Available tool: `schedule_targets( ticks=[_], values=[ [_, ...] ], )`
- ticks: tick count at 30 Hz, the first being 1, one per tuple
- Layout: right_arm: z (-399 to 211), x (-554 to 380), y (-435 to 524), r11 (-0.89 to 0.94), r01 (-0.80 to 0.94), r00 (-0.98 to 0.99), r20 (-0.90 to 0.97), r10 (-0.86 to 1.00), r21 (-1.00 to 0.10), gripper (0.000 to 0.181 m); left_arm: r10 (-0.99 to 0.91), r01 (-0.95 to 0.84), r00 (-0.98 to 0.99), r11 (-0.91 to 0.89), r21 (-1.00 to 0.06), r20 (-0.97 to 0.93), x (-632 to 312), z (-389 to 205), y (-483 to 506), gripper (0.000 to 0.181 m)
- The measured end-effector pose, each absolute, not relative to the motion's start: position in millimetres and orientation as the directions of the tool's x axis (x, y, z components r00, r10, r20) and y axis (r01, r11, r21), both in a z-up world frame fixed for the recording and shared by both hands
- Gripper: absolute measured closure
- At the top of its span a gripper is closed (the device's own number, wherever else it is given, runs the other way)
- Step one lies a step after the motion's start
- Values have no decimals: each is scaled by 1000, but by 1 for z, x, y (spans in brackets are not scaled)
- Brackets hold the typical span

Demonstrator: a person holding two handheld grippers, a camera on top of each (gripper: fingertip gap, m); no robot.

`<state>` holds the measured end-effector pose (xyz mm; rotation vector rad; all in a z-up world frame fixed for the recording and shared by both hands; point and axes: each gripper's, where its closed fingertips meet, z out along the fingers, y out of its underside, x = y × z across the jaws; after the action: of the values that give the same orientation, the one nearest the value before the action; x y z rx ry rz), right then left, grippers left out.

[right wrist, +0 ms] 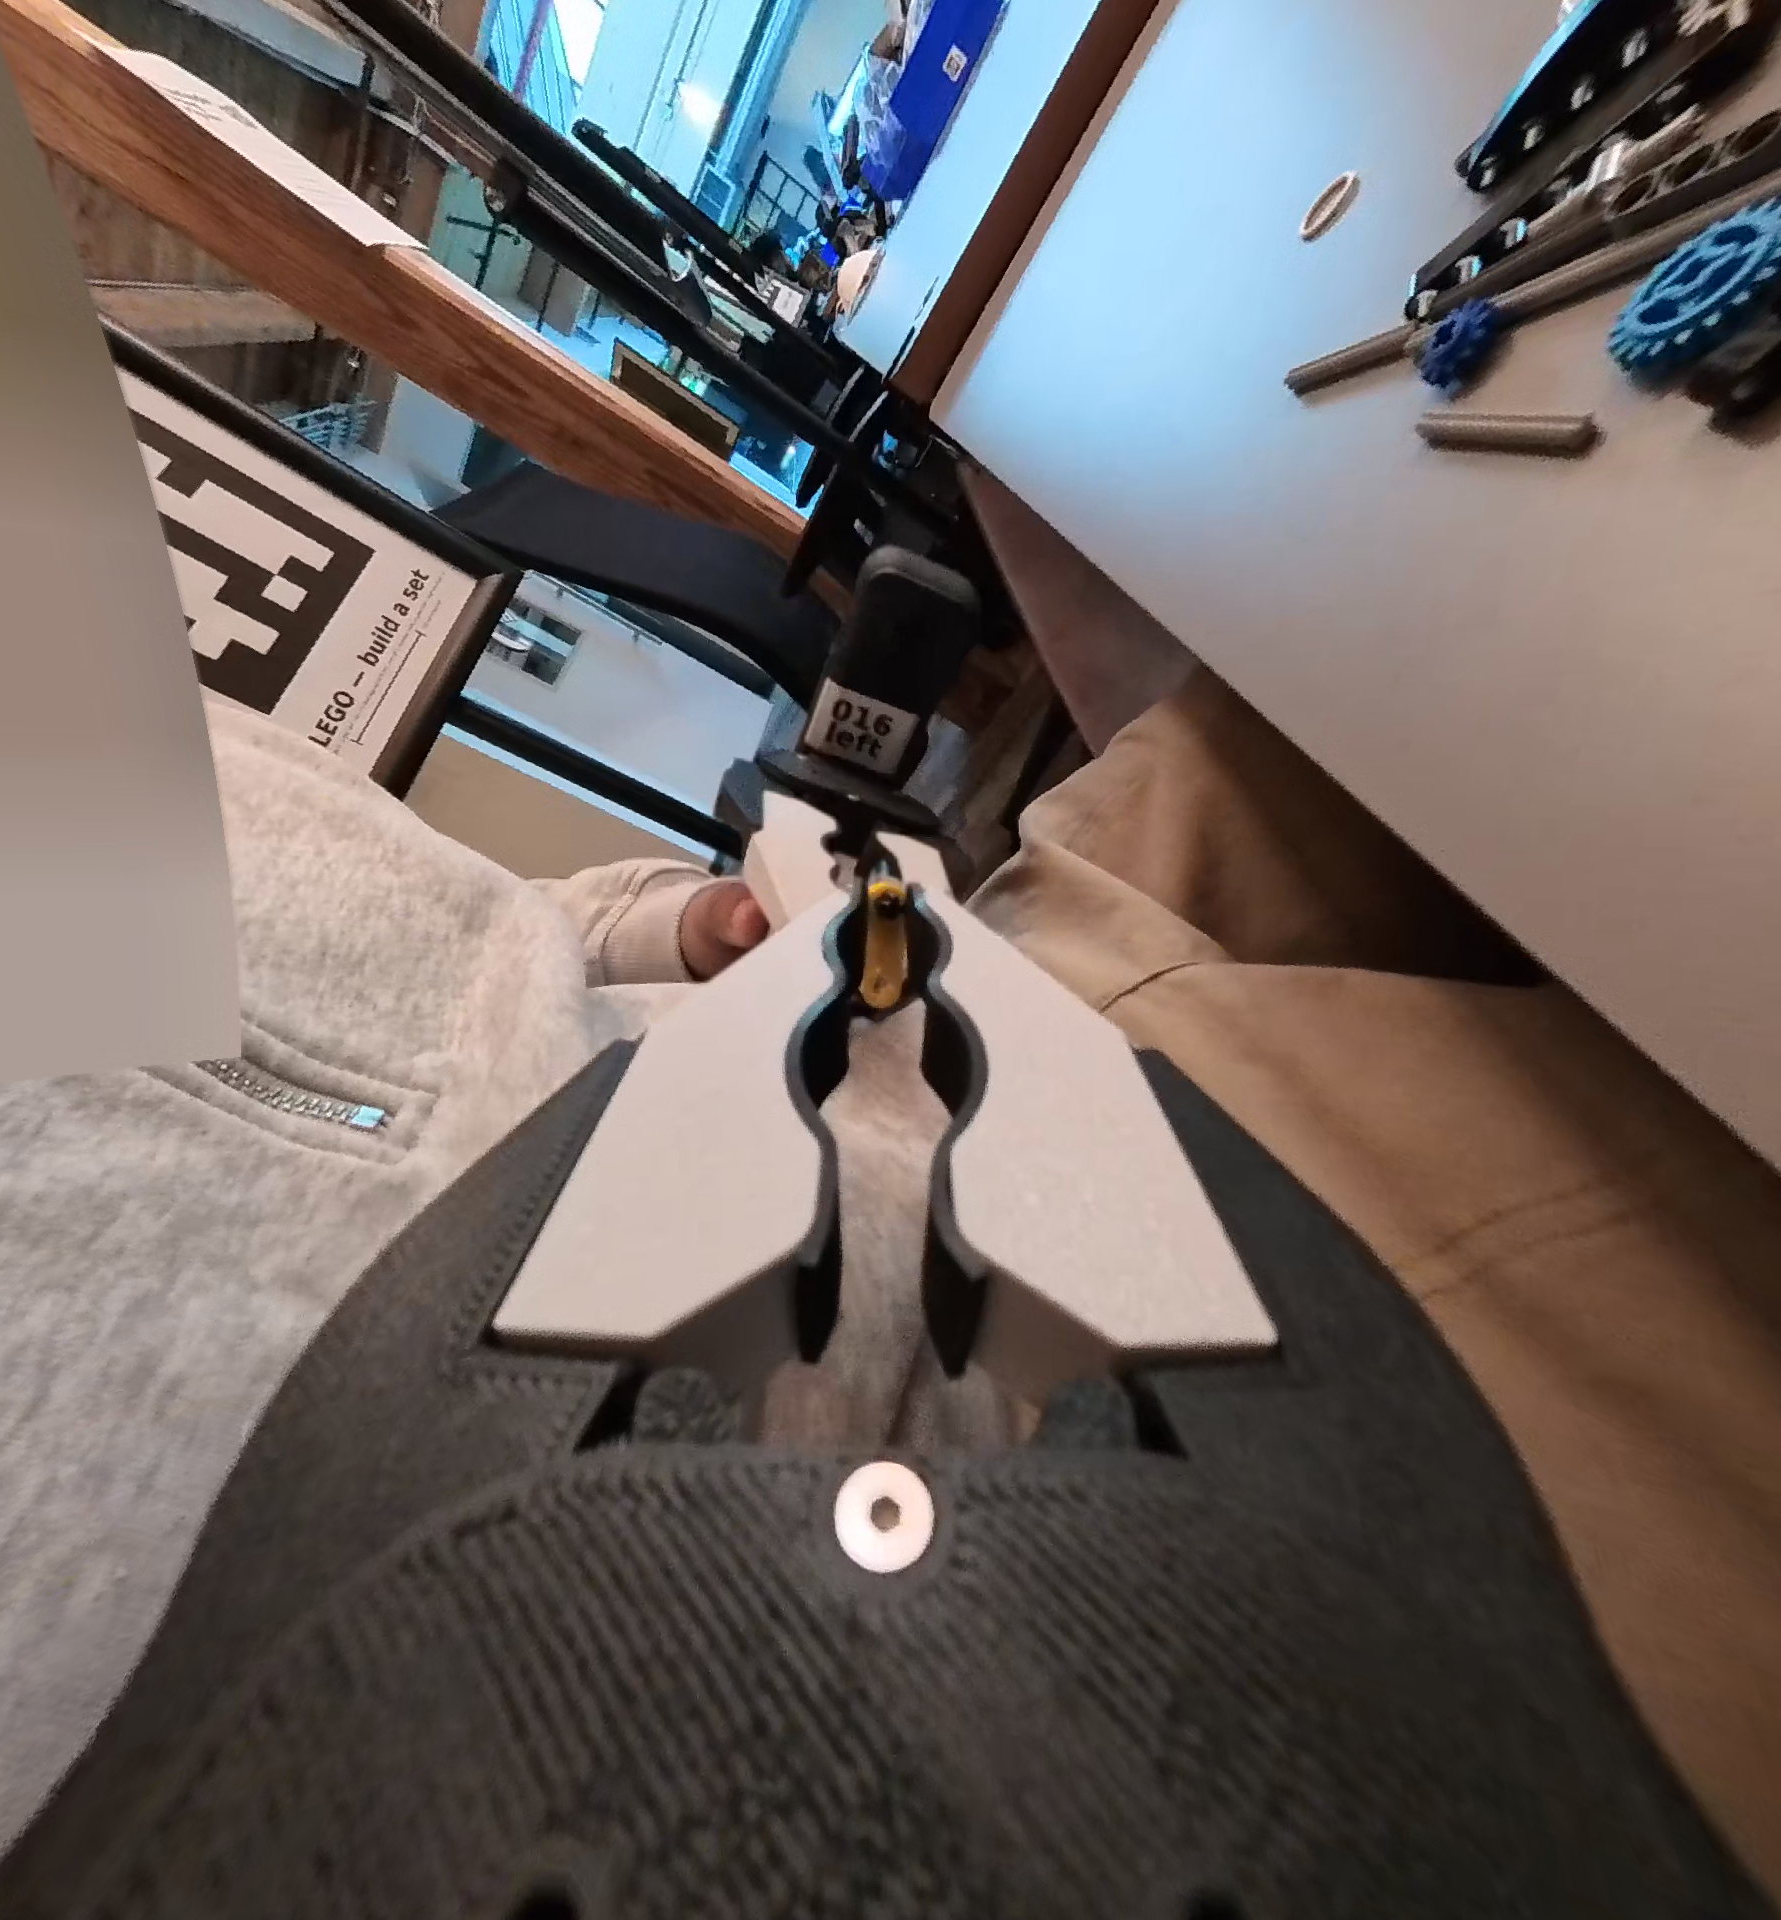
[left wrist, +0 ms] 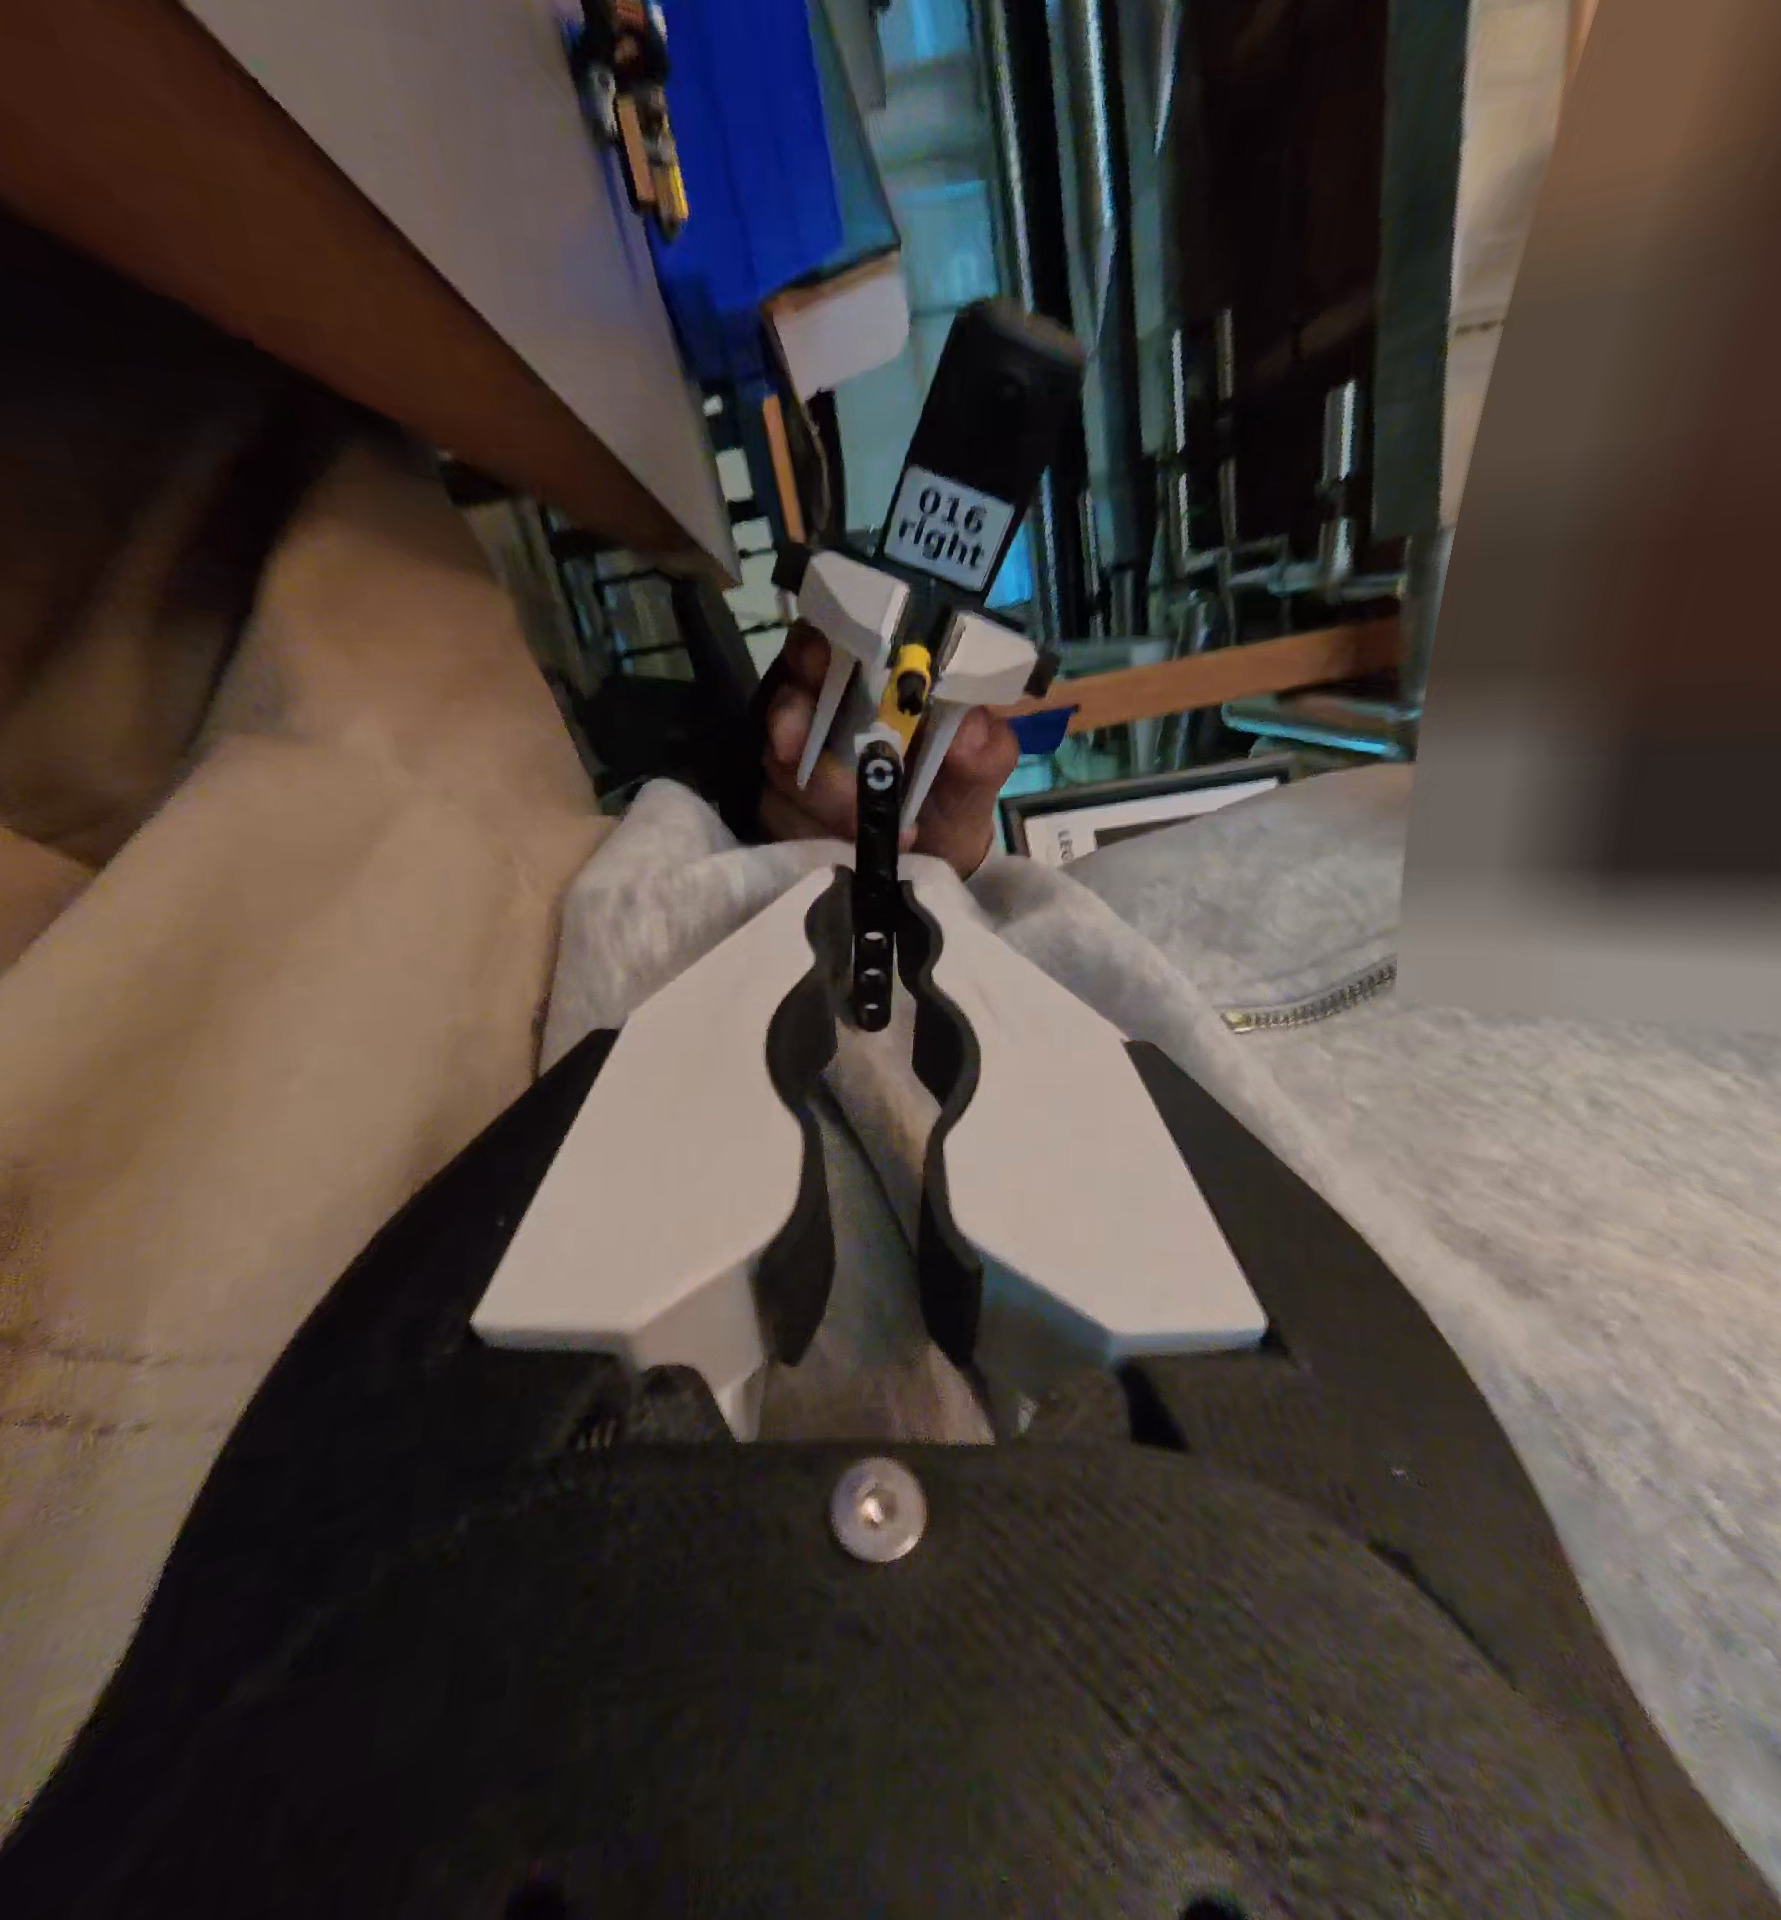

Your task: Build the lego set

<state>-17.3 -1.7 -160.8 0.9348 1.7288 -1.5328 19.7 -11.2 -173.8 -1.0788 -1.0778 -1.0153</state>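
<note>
Left hand-held gripper [left wrist: 873, 914] clamps a black beam [left wrist: 873, 883]; right hand-held gripper [right wrist: 881, 961] clamps a yellow connector [right wrist: 884, 961], both meeting in mid-air below the desk [right wrist: 1488, 623]. Slight misalignment risks a slipped piece falling onto the lap.

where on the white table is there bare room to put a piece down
Right wrist view: the white table is bare from its brown edge to the small ring, and below the loose grey axle. Crowded top right: blue gears, black beams.
</note>
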Motion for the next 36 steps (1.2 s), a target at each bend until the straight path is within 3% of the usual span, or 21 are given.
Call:
schedule_targets(
  ticks=[13,36],
  values=[
    [-168,-13,-1,110,842,-538,-838,91,-529,176,-9,979,203,26,-203,979,40,-178,-15,174],
    [-172,9,-9,208,828,-541,-839,55,-520,177,8,964,267,-17,-267,964,50,-178,-23,175]
  ],
)
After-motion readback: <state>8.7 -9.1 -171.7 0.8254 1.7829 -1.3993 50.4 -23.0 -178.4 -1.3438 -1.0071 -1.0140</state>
